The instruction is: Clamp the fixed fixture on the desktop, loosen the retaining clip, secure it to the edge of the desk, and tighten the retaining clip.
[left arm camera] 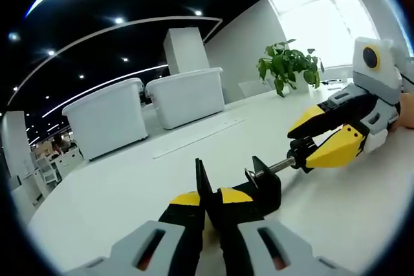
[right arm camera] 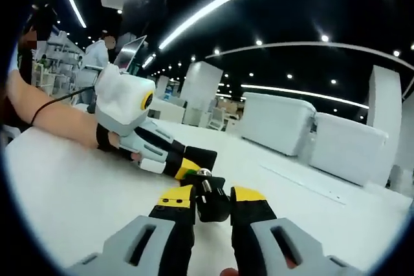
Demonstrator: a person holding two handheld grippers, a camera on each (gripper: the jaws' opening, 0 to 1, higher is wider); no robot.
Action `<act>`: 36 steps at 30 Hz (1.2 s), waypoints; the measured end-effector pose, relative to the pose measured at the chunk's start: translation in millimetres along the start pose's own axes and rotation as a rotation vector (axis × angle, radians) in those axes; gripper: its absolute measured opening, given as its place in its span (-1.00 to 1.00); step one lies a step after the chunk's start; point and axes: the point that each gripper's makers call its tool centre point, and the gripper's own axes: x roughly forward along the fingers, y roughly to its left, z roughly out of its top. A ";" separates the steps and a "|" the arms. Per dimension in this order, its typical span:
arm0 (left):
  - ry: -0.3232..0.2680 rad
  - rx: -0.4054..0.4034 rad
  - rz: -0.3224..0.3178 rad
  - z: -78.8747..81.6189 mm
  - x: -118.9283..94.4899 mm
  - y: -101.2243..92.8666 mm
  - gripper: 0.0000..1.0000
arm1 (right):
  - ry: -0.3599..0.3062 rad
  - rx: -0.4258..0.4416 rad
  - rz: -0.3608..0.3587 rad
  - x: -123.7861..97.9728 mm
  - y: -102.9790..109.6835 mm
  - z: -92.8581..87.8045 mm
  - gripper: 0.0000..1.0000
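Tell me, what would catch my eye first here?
Probably the two yellow-tipped grippers meeting over a small black clamp on the white table: the left gripper pinches its body, the right gripper grips its screw end. Behind them stand two white bins and a green potted plant.

Right tool (right arm camera: pixel 210 206) closed on the black clamp (right arm camera: pixel 211 203) at its screw end. Left tool (right arm camera: pixel 187 163) grips the clamp's far side. 2 white bins (right arm camera: pixel 284 121) sit on the desk (right arm camera: pixel 71 192).
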 end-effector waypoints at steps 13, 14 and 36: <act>-0.001 -0.002 0.003 -0.2 2.3 2.8 -0.84 | 0.026 -0.358 -0.025 0.5 10.6 1.0 -0.62; -0.001 -0.002 0.004 -0.2 3.0 3.3 -0.84 | 0.029 -0.385 -0.029 0.9 10.7 0.8 -0.62; 0.001 -0.004 -0.005 0.0 8.8 8.0 -0.84 | 0.058 0.194 0.005 5.9 -16.9 -10.7 -0.49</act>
